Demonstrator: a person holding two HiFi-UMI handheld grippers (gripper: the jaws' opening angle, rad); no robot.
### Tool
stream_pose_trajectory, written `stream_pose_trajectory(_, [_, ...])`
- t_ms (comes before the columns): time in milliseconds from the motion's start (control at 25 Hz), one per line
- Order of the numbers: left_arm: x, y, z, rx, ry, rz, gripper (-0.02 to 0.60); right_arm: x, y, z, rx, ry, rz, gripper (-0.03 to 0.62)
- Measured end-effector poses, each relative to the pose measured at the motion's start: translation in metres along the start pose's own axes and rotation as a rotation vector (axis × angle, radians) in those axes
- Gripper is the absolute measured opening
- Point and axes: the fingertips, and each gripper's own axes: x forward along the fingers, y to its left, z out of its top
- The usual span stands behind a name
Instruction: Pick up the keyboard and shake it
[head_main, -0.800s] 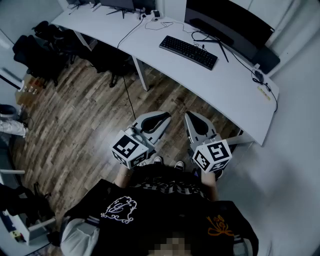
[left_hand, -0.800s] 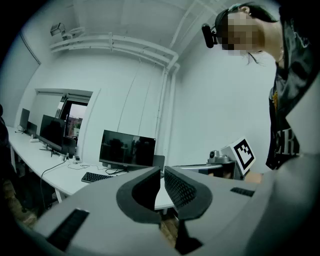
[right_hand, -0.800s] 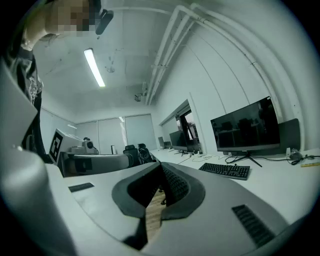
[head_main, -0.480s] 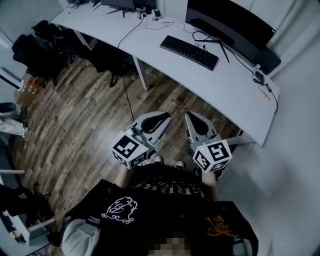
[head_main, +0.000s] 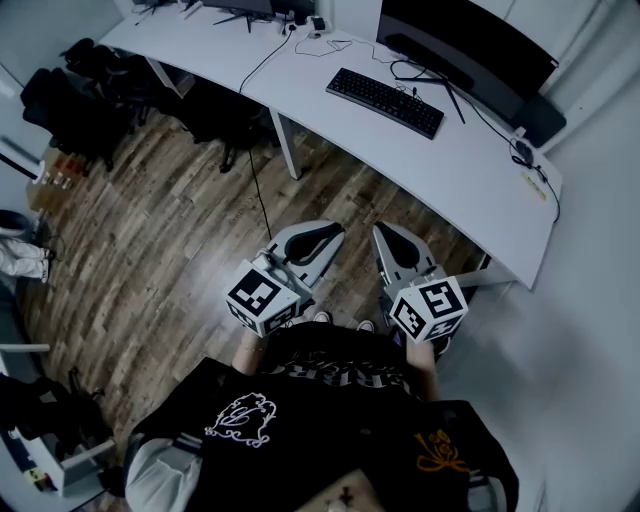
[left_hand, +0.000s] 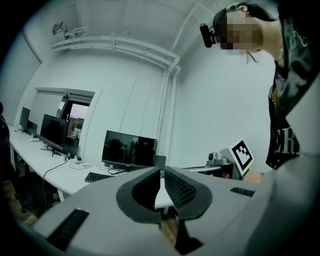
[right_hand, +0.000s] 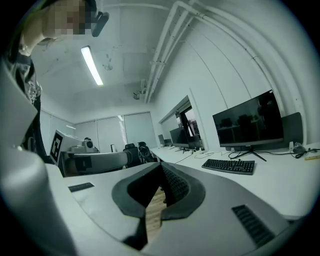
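The room has a brown wood floor (head_main: 170, 230) made of thin planks with a soft shine. A long white desk (head_main: 450, 170) runs across the top of the head view, from ten o'clock to two o'clock. Its top is smooth and flat, and it rests on thin white legs. The wall (head_main: 580, 330) at four o'clock is plain white.

The keyboard (head_main: 385, 102) lies flat on the desk at about twelve o'clock from the grippers, well apart from them. It is black, long and thin, with many small bumpy keys. Just behind it stands a big black monitor (head_main: 465, 45) with a dark, glossy screen. Thin black cables (head_main: 270, 55) curl over the desk.

The left gripper (head_main: 333, 236) and the right gripper (head_main: 384, 234) hang side by side above the floor, near the person's body. Both are smooth grey plastic with rounded jaws. The jaw pads are dark and rough with tiny bumps. In each gripper view the jaws are closed tip to tip, with nothing between them. Each gripper carries a cube with black and white squares.
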Motion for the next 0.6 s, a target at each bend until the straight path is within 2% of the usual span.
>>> stream_pose_trajectory(280, [-0.022, 0.015, -0.012, 0.000, 0.004, -0.027, 0.040, 0.012, 0.016, -0.018, 0.010, 0.015, -0.037, 0.011])
stream_pose_trajectory(600, [-0.014, 0.032, -0.023, -0.034, 0.000, -0.034, 0.040, 0.021, 0.007, -0.026, 0.018, 0.049, -0.050, 0.011])
